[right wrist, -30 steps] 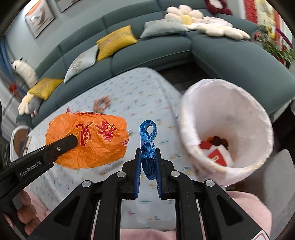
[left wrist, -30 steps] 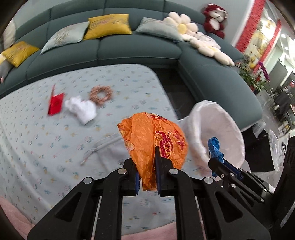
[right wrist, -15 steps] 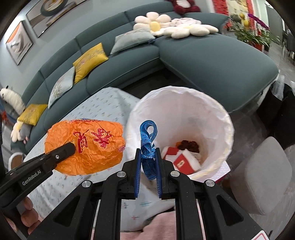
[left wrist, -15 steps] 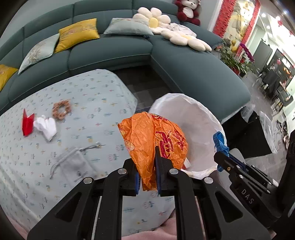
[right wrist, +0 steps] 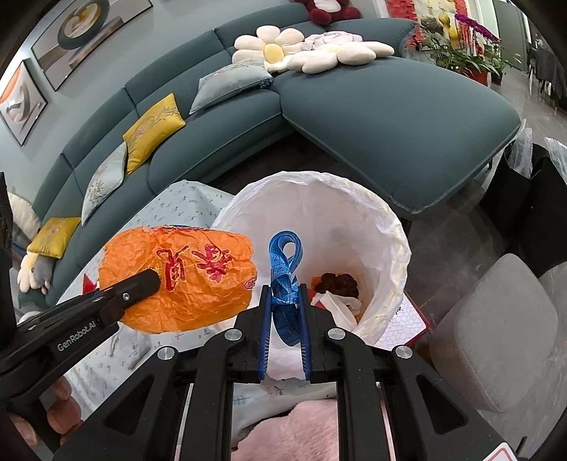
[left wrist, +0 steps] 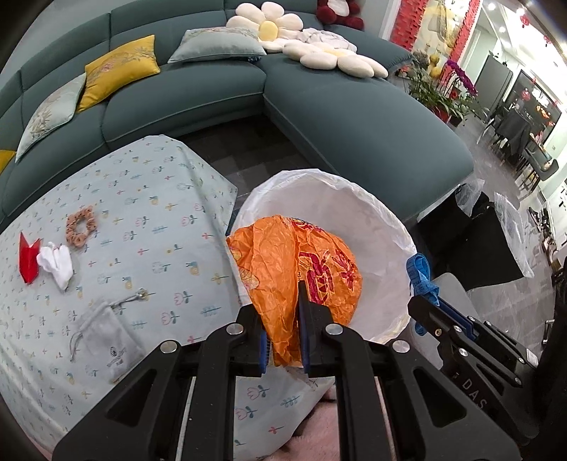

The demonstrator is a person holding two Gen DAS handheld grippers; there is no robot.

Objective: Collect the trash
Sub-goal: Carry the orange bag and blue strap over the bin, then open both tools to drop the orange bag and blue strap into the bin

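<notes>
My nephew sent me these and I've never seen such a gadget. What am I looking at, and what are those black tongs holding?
A person holds a two-finger tool in each hand, each with a camera looking along its fingers. In the left view, the left hand-held gripper pinches an orange wrapper. In the right view, the right hand-held gripper pinches a blue measuring tape. Both hang by a white-lined bin. On the tablecloth lie a grey pouch, white tissue, red paper and a scrunchie.

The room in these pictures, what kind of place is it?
Most likely a home living room: a large teal corner sofa with cushions, framed pictures on the wall, and a low table under a patterned cloth.
</notes>
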